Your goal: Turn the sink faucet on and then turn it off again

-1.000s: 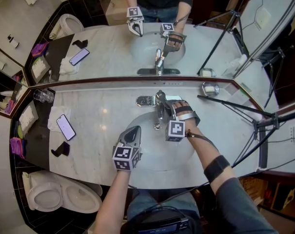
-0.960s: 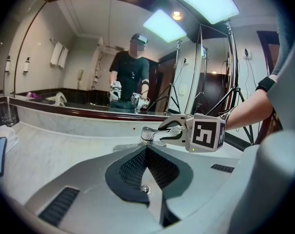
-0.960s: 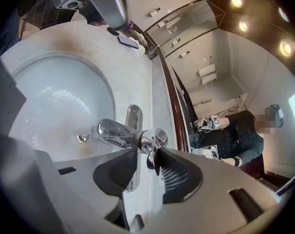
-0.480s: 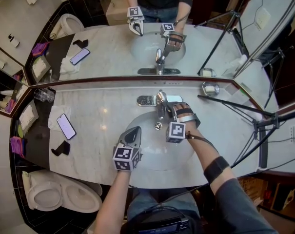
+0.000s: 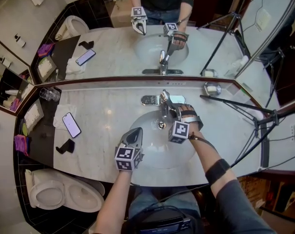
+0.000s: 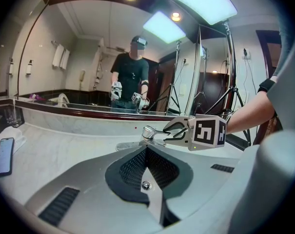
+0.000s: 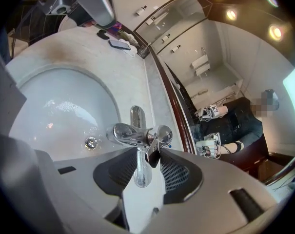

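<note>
Faucet handle (image 7: 142,172) clamped in right gripper (image 7: 149,151) — jaws just eased slightly wider; left gripper (image 6: 146,149) closed, empty.

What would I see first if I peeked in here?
The right gripper is clamped on the shiny faucet handle above the white sink, its jaws just eased a little wider. Behind it, a big mirror repeats the whole scene, while the left gripper hangs shut over the sink's front.
</note>
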The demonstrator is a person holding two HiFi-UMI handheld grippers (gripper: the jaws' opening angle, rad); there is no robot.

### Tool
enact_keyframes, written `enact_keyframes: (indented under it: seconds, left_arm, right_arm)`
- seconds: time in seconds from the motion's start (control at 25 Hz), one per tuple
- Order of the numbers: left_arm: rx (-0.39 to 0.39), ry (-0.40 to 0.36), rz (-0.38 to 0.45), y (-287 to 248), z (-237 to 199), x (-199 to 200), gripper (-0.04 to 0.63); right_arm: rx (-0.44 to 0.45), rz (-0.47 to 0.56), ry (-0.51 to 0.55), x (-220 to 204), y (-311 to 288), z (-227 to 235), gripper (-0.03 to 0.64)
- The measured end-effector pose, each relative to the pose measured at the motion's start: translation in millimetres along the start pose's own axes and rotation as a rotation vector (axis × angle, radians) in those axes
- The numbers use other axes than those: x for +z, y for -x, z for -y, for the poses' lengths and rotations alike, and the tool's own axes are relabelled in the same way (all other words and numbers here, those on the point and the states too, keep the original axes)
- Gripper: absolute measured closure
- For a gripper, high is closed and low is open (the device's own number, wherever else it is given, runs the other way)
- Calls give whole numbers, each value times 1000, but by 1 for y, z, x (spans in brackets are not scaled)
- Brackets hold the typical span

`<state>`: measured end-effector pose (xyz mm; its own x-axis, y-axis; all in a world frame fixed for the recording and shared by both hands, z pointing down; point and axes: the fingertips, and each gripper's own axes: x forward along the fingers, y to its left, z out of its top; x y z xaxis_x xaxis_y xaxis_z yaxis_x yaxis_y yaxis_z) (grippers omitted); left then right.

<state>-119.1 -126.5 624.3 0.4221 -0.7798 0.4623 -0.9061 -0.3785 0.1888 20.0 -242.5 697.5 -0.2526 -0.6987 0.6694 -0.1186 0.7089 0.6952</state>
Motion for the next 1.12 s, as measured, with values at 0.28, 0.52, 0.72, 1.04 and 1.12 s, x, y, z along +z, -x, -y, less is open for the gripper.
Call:
enact_keyframes:
  seconds: [0.28,0.52,0.72,1.04,1.12]
  left_arm:
    - [9,-17,18,21,8,13,595]
    - [15,-32,35,48,17,24,594]
    - [22,-44,61,67,19,35,594]
    - [13,-40,95,85,23,44,595]
    - [7,-42,95,87,26,44,595]
  right_arm:
    - [-33,50,-248,3,61,11,523]
    - [-61,105,-463,11,115,16,593]
    - [-37,146,-697,1,150,18,600]
    - [-48,181,-981,-35,198,22,600]
    - [-51,182,-1016,-42,206,18,600]
